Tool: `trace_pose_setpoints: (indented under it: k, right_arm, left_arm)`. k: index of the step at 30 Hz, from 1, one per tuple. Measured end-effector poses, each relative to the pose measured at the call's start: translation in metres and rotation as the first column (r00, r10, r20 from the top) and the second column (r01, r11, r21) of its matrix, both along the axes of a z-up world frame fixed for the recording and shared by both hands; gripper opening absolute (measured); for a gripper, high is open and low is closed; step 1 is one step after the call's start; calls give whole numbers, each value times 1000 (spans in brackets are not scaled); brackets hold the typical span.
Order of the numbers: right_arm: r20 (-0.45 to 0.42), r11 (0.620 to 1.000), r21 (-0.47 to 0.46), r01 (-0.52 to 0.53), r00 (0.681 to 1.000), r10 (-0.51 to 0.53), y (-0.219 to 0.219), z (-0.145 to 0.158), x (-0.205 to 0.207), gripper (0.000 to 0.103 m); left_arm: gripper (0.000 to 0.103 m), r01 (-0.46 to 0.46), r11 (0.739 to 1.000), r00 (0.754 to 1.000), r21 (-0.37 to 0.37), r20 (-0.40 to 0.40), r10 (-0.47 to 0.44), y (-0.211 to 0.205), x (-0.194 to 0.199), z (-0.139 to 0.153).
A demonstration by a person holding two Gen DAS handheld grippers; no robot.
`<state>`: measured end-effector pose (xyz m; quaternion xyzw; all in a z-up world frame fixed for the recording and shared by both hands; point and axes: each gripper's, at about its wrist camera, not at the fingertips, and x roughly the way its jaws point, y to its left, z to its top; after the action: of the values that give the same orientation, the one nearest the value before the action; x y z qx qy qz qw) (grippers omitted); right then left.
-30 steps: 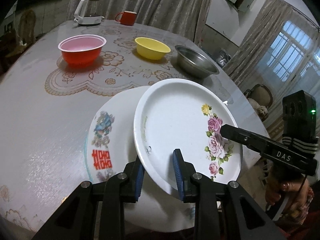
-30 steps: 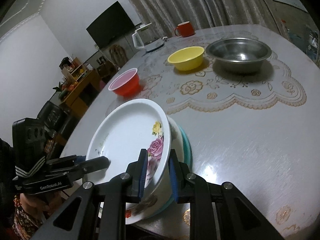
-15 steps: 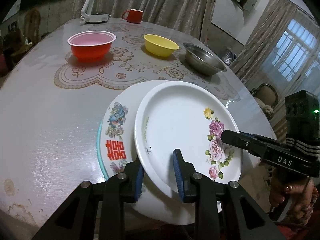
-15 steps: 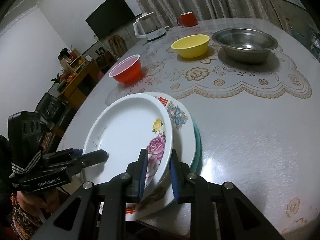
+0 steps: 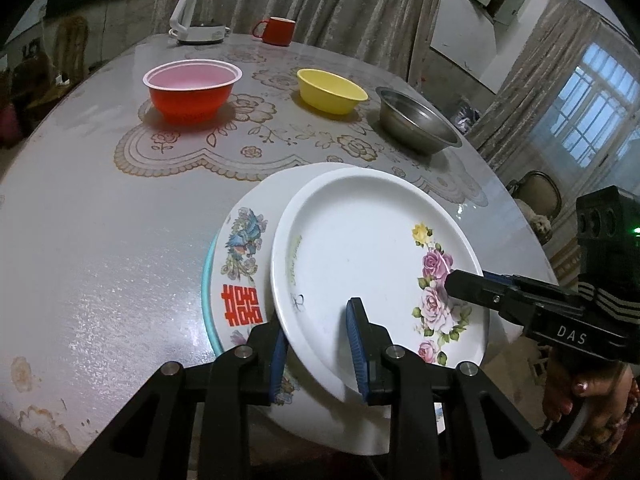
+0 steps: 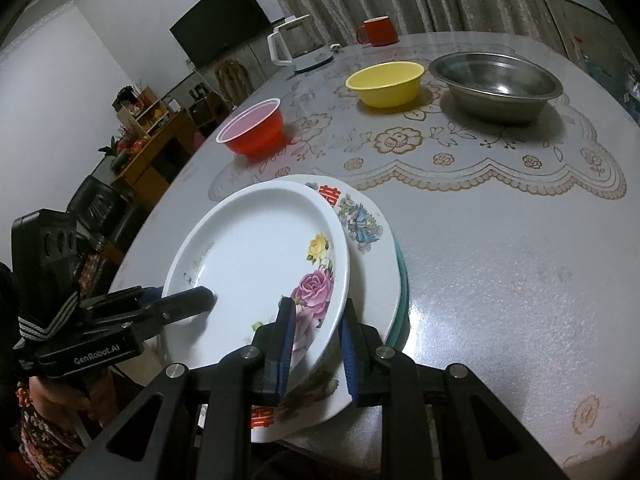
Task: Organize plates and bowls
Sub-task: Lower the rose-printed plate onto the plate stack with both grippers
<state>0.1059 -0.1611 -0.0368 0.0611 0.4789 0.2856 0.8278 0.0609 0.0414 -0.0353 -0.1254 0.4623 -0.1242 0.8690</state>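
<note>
Left wrist view: rose plate (image 5: 360, 256) tilted over crest plate (image 5: 244, 264), above teal plate's rim (image 5: 206, 280), near table (image 5: 100, 240) edge. Clamped on opposite rims by left gripper (image 5: 318, 340) and right gripper (image 6: 316, 344), jaws pinching rose plate. Stacking nearly done, by the look; not yet flat or centred. Left to nest: red bowl (image 5: 192, 90), yellow bowl (image 5: 332, 90), steel bowl (image 5: 416, 124), well apart beyond. Both grippers angled downward, facing each other across plate.
</note>
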Motion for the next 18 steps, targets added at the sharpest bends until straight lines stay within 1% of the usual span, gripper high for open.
trace_pose_setpoints:
  k: [5, 9, 10, 13, 15, 18]
  right_arm:
    - [-31, 999, -35, -18, 999, 17, 4, 2, 6, 22]
    - [-35, 993, -102, -57, 998, 54, 12, 5, 9, 22]
    - [-41, 991, -120, -68, 997, 63, 14, 5, 11, 22]
    - [-52, 981, -169, -94, 995, 86, 19, 8, 15, 23]
    - [-51, 974, -198, -108, 994, 100, 22, 10, 15, 27]
    - [-47, 966, -229, -118, 993, 110, 25, 11, 15, 28]
  left_arm:
    - [28, -1, 1000, 1000, -2, -22, 1, 1, 2, 1]
    - [29, 10, 1000, 998, -4, -58, -11, 1, 7, 2]
    - [31, 19, 1000, 997, -6, -73, -19, 1, 9, 3]
    - [35, 58, 998, 994, 22, -99, -56, -4, 13, 5]
    - [38, 82, 996, 991, 46, -107, -76, -8, 14, 6]
    - [38, 91, 994, 989, 55, -120, -84, -9, 16, 6]
